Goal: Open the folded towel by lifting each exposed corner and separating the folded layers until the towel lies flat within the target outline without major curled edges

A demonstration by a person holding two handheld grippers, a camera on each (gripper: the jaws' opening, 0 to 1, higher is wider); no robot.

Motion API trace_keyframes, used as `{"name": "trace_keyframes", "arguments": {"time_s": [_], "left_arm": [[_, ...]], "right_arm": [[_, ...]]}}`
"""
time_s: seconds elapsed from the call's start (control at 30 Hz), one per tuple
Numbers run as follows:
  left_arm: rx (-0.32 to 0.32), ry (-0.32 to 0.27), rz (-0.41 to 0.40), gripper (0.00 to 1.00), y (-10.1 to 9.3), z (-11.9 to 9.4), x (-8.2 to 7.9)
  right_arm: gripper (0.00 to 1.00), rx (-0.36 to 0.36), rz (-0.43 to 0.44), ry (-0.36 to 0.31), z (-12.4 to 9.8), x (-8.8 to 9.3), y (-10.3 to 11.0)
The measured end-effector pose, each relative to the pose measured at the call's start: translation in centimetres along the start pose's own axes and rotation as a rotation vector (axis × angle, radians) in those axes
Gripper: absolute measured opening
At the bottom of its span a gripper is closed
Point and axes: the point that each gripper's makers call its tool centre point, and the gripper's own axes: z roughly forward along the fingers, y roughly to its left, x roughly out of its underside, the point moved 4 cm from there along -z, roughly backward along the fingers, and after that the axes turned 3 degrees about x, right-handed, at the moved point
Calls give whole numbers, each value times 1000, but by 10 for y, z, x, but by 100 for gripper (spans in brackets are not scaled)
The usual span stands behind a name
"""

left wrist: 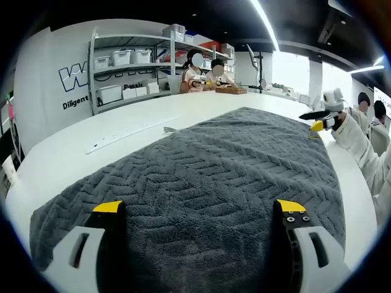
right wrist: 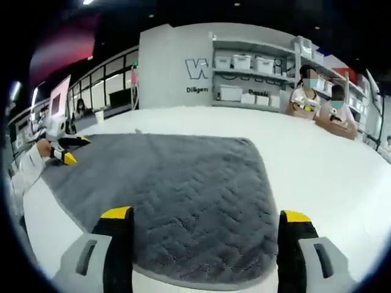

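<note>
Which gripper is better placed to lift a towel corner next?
Probably the right gripper: its open jaws straddle the grey towel at its near edge, a corner just beside. The left gripper hovers over mid-towel.

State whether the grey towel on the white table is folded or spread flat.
Spread flat: the grey herringbone-textured towel lies as one even sheet on the white table, no lifted layers or curled edges visible. Hidden folds: cannot tell.
</note>
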Motion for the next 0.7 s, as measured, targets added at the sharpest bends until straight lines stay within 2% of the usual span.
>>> {"name": "trace_keyframes", "arguments": {"time_s": [0.07, 0.1, 0.17, 0.23, 0.27, 0.33, 0.47, 0.57, 0.7], "left_arm": [[0, -1, 0, 99, 0, 0, 0], [0, -1, 0, 99, 0, 0, 0], [0, -1, 0, 99, 0, 0, 0], [0, -1, 0, 99, 0, 0, 0], [0, -1, 0, 99, 0, 0, 0], [0, -1, 0, 99, -1, 0, 0], [0, -1, 0, 99, -1, 0, 0], [0, -1, 0, 99, -1, 0, 0], [1, -3, 0, 99, -1, 0, 0]], "right_arm": [[80, 28, 16, -2, -5, 2, -8], [75, 70, 49, -8, -11, 4, -18], [73, 134, 113, -11, -19, 8, -34], [69, 182, 115, -34, -28, 9, -46], [64, 213, 102, -52, -34, 8, -52], [53, 234, 80, -56, -40, 8, -56], [47, 260, 56, -3, -44, 17, -59], [38, 263, 35, 25, -43, 22, -60], [19, 254, 17, 12, -41, 25, -58]]}}
